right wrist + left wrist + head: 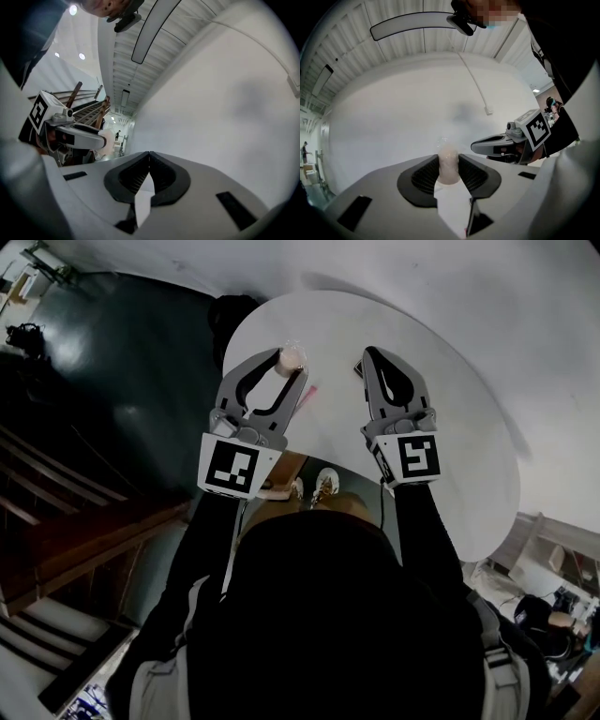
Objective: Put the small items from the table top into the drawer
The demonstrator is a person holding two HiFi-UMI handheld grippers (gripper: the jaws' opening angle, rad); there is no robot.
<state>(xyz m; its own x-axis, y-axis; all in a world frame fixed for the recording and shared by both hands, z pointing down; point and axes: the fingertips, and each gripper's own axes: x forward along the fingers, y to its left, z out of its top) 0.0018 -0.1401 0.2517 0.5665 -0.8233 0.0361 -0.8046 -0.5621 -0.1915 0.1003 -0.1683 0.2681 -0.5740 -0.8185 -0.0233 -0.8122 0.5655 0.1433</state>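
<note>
While left hand-held gripper (292,366) clamps small pale item (448,167), right hand-held gripper (149,153) sits closed, empty.

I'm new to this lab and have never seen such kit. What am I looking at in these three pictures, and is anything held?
No robot: a person holds a two-jaw gripper in each hand. The head view comes from a camera on the person's head, looking down on a round white table. The other two come from cameras riding on each gripper, looking along its jaws. The left gripper is shut on a small pale pinkish item; what it is I cannot tell. The right gripper is shut and empty. A pink streak beside the left gripper may lie on the table.
</note>
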